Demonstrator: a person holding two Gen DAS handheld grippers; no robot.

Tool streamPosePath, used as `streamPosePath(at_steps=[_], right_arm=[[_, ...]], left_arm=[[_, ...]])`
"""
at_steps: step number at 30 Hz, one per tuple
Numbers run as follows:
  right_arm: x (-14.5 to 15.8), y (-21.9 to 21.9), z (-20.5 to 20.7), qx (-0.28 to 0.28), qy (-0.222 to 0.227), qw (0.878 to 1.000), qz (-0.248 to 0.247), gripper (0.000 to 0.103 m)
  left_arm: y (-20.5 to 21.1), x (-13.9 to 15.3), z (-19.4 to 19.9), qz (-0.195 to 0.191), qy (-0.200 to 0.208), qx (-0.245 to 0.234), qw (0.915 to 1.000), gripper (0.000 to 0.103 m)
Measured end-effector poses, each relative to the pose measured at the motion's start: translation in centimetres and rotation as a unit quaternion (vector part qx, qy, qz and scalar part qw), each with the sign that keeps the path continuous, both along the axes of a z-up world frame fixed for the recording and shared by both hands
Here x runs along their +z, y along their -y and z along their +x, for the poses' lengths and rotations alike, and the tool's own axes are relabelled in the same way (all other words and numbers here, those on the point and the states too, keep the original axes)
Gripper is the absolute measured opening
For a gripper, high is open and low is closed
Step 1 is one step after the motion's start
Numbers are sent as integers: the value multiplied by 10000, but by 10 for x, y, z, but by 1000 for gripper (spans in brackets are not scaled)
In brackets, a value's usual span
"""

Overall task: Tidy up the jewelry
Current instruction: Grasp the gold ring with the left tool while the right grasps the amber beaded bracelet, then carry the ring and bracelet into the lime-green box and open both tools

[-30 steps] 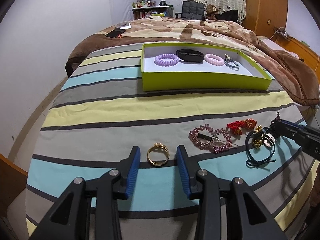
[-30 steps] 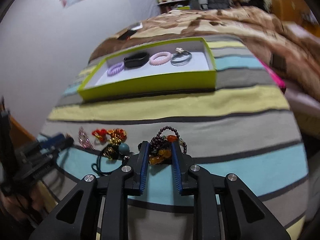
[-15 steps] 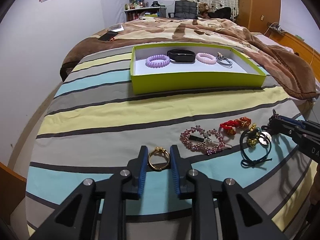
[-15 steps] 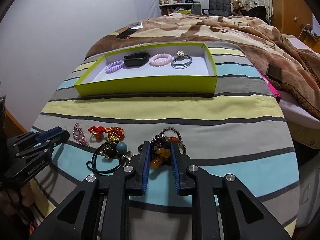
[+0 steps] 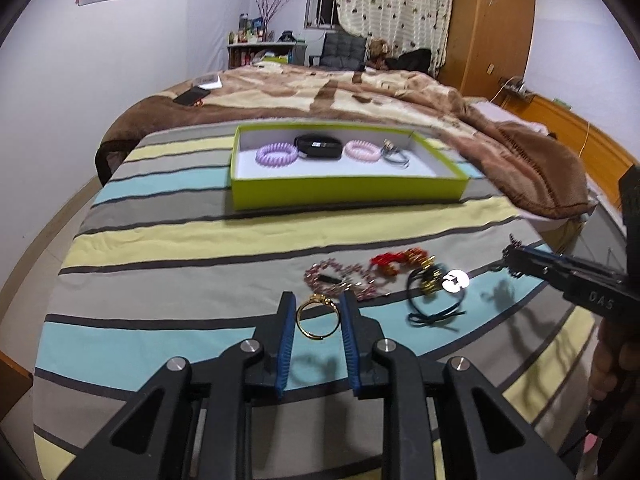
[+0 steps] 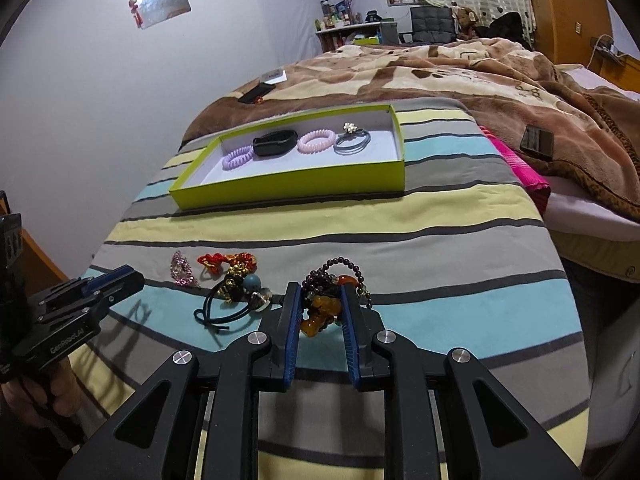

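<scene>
From the left wrist view, the left gripper (image 5: 318,312) is holding a thin gold ring-shaped bangle (image 5: 318,320) between its blue-padded fingers (image 5: 286,332), jaws drawn in narrow against the bangle's sides, and the bangle is hanging just above the striped bedspread (image 5: 200,240). Beyond it, a pink beaded bracelet (image 5: 340,278), a red knotted cord (image 5: 390,262) and a black cord bracelet with gold charms (image 5: 430,294) are lying loose, well short of the lime-green shallow cardboard box (image 5: 348,192). From the right wrist view, the right gripper (image 6: 320,312) is pinching a tangled dark garnet bead bracelet with amber stones (image 6: 326,300), jaws narrow, its bead loop sticking out past the fingertips. The green box is sitting far ahead.
</scene>
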State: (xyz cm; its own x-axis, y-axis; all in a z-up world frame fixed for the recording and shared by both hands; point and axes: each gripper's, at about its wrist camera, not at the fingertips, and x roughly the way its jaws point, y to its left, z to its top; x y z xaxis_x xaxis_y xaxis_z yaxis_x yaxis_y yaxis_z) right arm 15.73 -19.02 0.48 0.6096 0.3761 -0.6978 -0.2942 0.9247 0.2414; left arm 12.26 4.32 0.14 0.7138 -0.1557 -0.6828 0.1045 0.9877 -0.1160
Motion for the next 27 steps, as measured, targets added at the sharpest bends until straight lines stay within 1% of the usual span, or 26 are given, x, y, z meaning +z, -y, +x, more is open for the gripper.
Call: streamPosePath(at_steps=[3,6,15,21,27], right_arm=[[6,3,-4,8,87,9999,58,20],[9,5,-5,0,133,9999,99,20],[20,6,-2,41,302,9994,145,20],[26,1,7,118,426,9990,116,20],[34,-3,22,185,534,9984,66,20]], left_arm=[[2,8,-2,-72,114,-16,9999,23],[5,13,-3,-55,183,-28,9998,23],[5,23,3,-131,274,1,9995,23],[8,32,14,-63,380,-54,9992,23],[6,43,33,-21,521,-69,9986,23]])
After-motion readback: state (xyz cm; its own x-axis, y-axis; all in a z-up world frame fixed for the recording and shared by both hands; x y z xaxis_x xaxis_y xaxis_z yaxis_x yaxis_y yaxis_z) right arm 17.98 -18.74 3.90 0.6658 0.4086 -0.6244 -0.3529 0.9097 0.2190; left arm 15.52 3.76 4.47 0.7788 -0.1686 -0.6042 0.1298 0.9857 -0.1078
